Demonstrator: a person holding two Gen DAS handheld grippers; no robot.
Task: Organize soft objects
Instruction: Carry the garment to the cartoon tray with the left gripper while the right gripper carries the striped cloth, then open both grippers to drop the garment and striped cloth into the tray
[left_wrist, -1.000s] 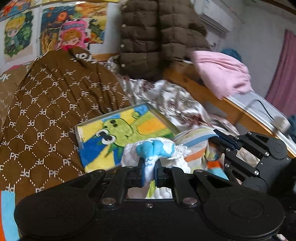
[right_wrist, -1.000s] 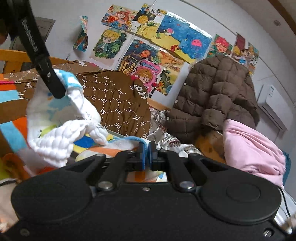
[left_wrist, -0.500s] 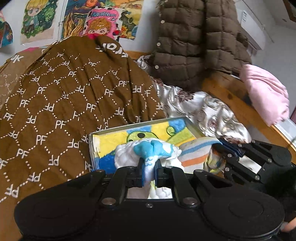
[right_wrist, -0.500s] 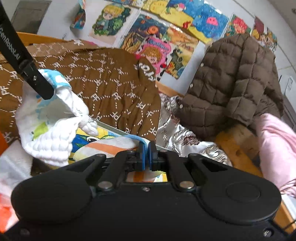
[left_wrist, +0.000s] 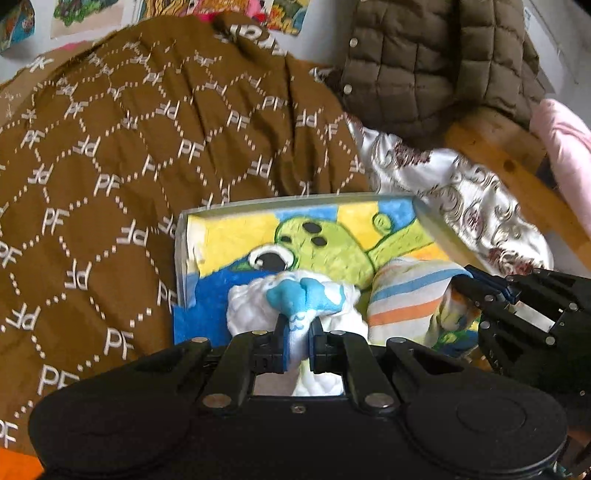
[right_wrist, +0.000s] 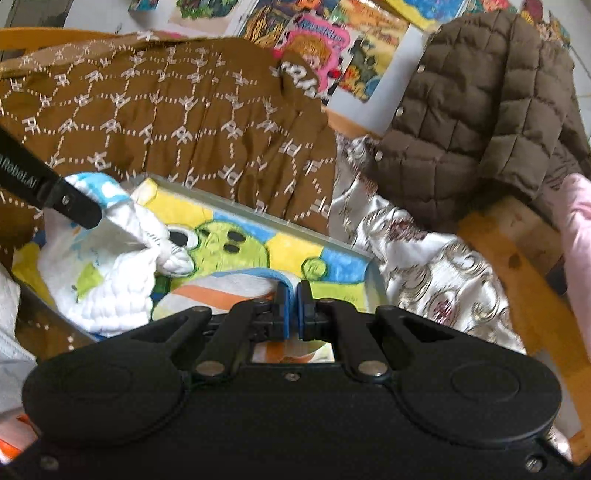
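I hold one soft white quilted cloth with blue, orange and green print between both grippers. My left gripper (left_wrist: 297, 328) is shut on its bunched blue-and-white end (left_wrist: 303, 295). My right gripper (right_wrist: 294, 299) is shut on its striped blue-and-orange edge (right_wrist: 236, 288); it also shows in the left wrist view (left_wrist: 476, 291). The cloth (right_wrist: 107, 273) hangs just above a shallow clear box (left_wrist: 295, 206) that holds a folded towel with a green cartoon monster (left_wrist: 325, 243). In the right wrist view the left gripper's finger (right_wrist: 55, 192) pinches the cloth at the left.
The box lies on a brown blanket with white PF letters (left_wrist: 110, 166). A silvery patterned fabric (left_wrist: 461, 192), a brown quilted jacket (left_wrist: 436, 62), a pink garment (left_wrist: 569, 155) and a wooden bed rail (left_wrist: 517, 177) are to the right. Posters (right_wrist: 325, 48) hang on the wall.
Both grippers have moved forward and down with the cloth, closer to the box and the monster towel. The cloth now hangs low over the box. Both stay shut.
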